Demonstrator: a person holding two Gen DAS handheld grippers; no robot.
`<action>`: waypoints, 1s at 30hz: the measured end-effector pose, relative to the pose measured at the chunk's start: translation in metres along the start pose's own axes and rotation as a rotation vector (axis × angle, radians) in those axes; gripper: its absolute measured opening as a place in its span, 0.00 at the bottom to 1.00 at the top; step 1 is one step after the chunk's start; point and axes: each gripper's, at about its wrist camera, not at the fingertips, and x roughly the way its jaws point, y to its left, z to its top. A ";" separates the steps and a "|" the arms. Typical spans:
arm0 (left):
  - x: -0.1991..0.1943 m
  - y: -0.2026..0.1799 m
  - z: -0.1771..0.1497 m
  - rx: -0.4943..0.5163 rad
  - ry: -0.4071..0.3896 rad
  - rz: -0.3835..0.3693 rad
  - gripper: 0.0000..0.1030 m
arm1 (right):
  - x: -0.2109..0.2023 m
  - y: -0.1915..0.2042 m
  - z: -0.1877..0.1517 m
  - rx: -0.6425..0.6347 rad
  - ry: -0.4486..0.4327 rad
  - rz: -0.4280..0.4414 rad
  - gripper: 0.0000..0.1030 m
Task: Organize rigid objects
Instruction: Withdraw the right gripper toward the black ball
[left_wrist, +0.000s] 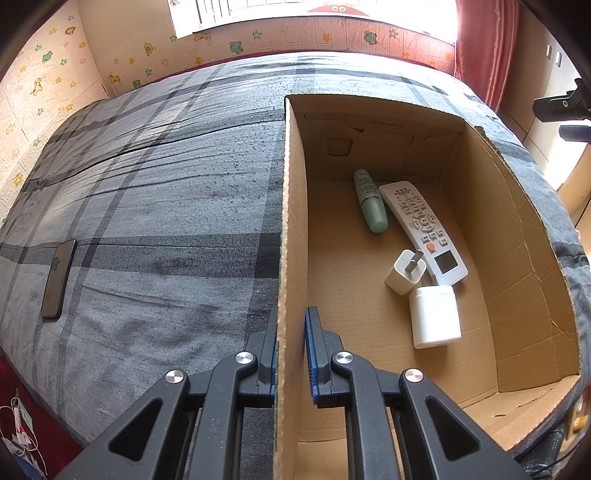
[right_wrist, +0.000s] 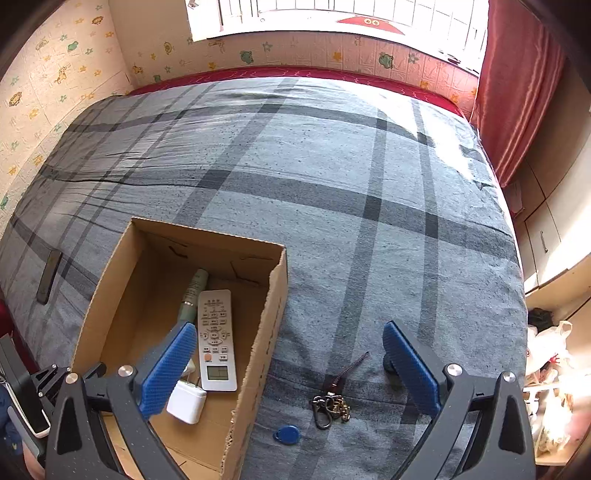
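An open cardboard box (left_wrist: 517, 258) stands on a grey plaid bed. Inside it lie a green tube (left_wrist: 369, 201), a white remote (left_wrist: 424, 229), a white charger plug (left_wrist: 404, 271) and a white jar (left_wrist: 436, 317). My left gripper (left_wrist: 291, 343) is shut on the box's left wall, one finger on each side. In the right wrist view my right gripper (right_wrist: 288, 332) stands wide open above the box's right wall (right_wrist: 266, 325), holding nothing. A bunch of keys (right_wrist: 330, 404) with a blue tag (right_wrist: 287, 434) lies on the bed between its fingers.
A dark phone (left_wrist: 59, 278) lies flat on the bed, left of the box. A red curtain (right_wrist: 517, 92) hangs at the right. Plastic bags (right_wrist: 550, 354) and shelves sit off the bed's right edge. The plaid cover (right_wrist: 332, 166) stretches back to the window wall.
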 end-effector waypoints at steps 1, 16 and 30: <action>0.000 0.000 0.000 -0.001 0.000 -0.001 0.12 | 0.000 -0.007 0.000 0.012 0.000 -0.009 1.00; -0.001 0.000 0.000 -0.002 0.000 0.000 0.12 | 0.036 -0.089 -0.020 0.165 0.041 -0.094 1.00; -0.001 -0.001 0.001 0.000 0.001 0.001 0.12 | 0.099 -0.124 -0.045 0.279 0.137 -0.109 1.00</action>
